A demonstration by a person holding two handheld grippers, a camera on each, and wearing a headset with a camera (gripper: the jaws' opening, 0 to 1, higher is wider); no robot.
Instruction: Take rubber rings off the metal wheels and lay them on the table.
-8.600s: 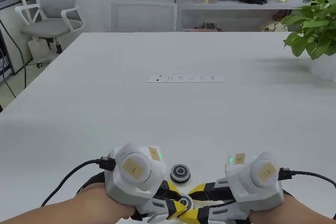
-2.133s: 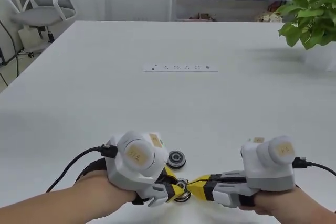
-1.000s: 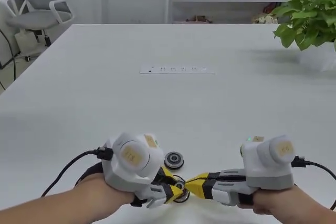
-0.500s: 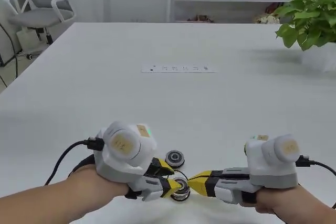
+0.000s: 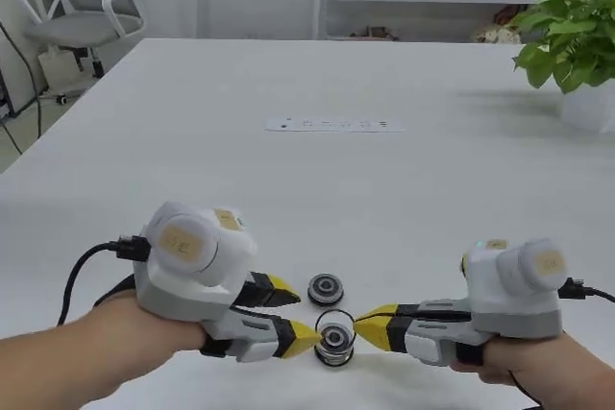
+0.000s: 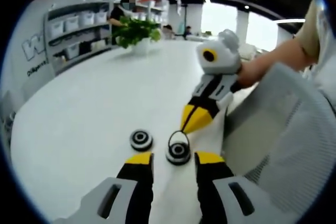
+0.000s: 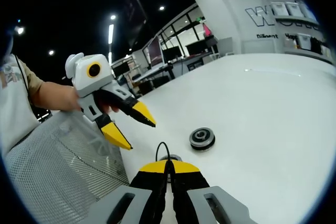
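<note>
With the right gripper (image 5: 369,319) pinching the thin rubber ring (image 6: 177,131) that loops up from the near metal wheel (image 5: 334,341) on the table (image 5: 288,189), and the left gripper (image 5: 298,311) spread beside it gripping nothing, a pull could drag the unheld wheel along.

On the table (image 5: 288,189), the far wheel (image 5: 326,288) lies behind the near wheel (image 5: 334,339).

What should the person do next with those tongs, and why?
Probably draw the right tongs sideways to lay the rubber ring on the table: they pinch it, looped up off its wheel, and the left tongs stand open.
</note>
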